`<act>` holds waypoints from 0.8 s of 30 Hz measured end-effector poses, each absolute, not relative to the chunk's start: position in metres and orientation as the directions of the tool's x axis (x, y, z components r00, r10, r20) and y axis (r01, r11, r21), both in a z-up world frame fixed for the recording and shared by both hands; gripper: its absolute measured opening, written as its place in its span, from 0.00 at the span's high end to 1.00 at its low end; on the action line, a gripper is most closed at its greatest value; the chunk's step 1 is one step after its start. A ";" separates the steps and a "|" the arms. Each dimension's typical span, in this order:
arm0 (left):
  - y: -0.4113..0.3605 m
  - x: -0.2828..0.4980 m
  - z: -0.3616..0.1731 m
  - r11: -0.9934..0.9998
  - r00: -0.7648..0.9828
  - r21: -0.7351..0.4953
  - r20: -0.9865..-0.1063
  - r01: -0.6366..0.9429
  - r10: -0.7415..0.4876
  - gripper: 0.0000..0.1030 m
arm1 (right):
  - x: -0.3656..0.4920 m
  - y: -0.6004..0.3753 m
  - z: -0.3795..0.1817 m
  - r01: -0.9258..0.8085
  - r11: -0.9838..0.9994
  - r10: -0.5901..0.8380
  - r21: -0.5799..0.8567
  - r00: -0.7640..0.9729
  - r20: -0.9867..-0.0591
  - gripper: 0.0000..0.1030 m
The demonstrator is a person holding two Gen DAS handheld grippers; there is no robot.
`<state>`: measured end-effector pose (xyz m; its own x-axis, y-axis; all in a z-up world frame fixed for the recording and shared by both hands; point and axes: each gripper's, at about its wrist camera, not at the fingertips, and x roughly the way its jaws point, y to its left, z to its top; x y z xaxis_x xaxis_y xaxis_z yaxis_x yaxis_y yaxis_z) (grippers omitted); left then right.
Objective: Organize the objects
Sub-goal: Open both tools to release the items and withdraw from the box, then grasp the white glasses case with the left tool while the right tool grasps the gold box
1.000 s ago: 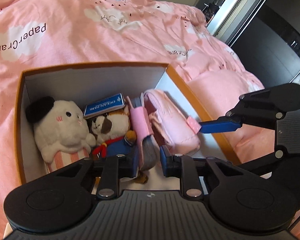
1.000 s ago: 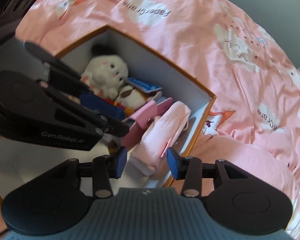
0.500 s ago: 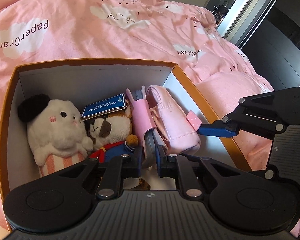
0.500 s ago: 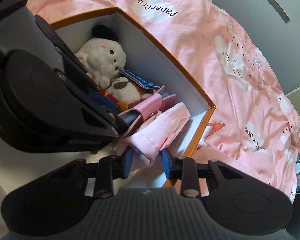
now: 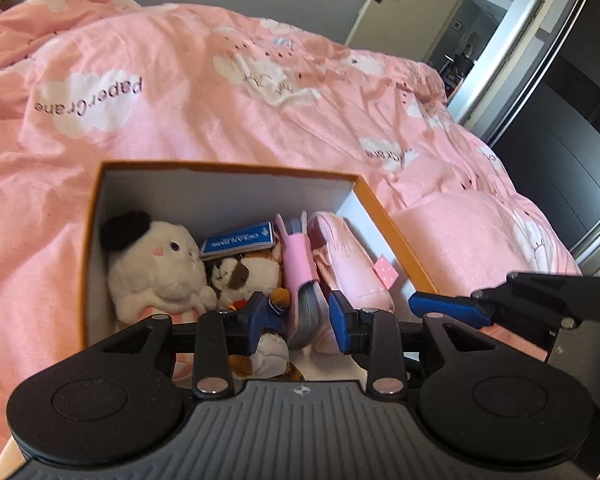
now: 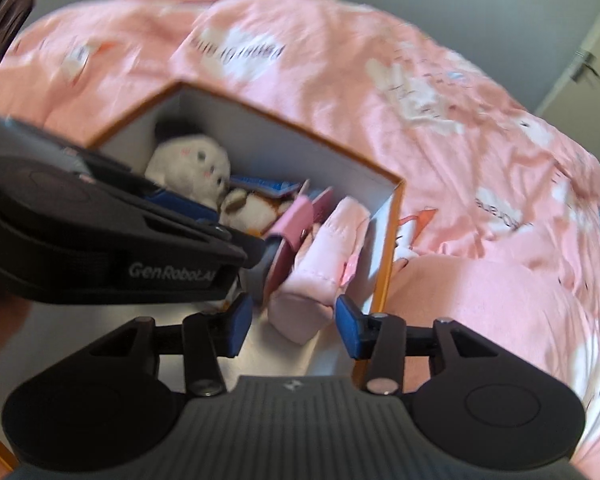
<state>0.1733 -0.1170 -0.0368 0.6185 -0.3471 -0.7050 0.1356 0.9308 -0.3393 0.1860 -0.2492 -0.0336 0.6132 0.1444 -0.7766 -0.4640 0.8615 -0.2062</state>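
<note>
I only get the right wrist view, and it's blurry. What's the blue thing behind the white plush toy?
Observer: A blue card with white print, lying on a brown-and-white plush dog.
Operator: Is the other tool holding anything?
Observer: No. The left gripper has just been opening its jaws; a grey item in a pink band stands between them, not pressed.
Operator: And the pink bundle?
Observer: The pink pouch carries a small dotted tag.
</note>
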 end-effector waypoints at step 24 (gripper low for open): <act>0.008 0.107 0.019 0.934 0.491 -0.348 -0.803 0.077 -0.339 0.74 | 0.124 -0.152 0.000 -0.597 0.776 0.541 0.206 0.462 -0.703 0.63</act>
<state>0.1070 0.0082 0.0189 0.4906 -0.3390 -0.8027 0.0772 0.9345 -0.3475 0.1240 -0.1517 0.0001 0.4616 0.5414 -0.7027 -0.5967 0.7757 0.2057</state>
